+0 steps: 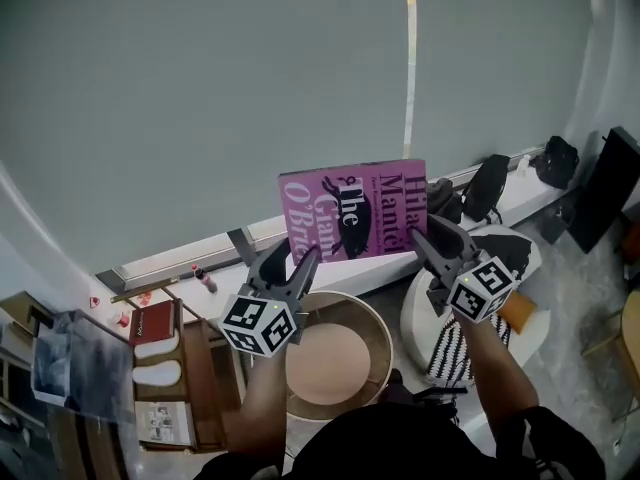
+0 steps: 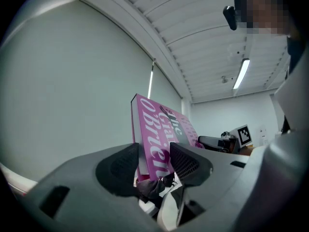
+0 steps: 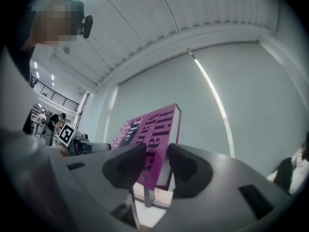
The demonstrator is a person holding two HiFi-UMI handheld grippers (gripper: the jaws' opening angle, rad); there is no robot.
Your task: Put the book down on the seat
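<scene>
A purple paperback book (image 1: 352,211) with white and black lettering hangs in the air, cover toward me, held by both grippers. My left gripper (image 1: 300,266) is shut on the book's lower left corner (image 2: 150,151). At the lower right corner (image 3: 157,151) my right gripper (image 1: 423,240) is shut on it as well. Below the book stands a round seat (image 1: 335,356) with a tan top and a pale rim.
A white round pouf (image 1: 505,268) with a striped cloth stands to the right of the seat. A wooden shelf (image 1: 165,368) with a red book lies at the left. A long sill (image 1: 200,258) runs under the grey blind, and dark bags (image 1: 556,160) sit at its right end.
</scene>
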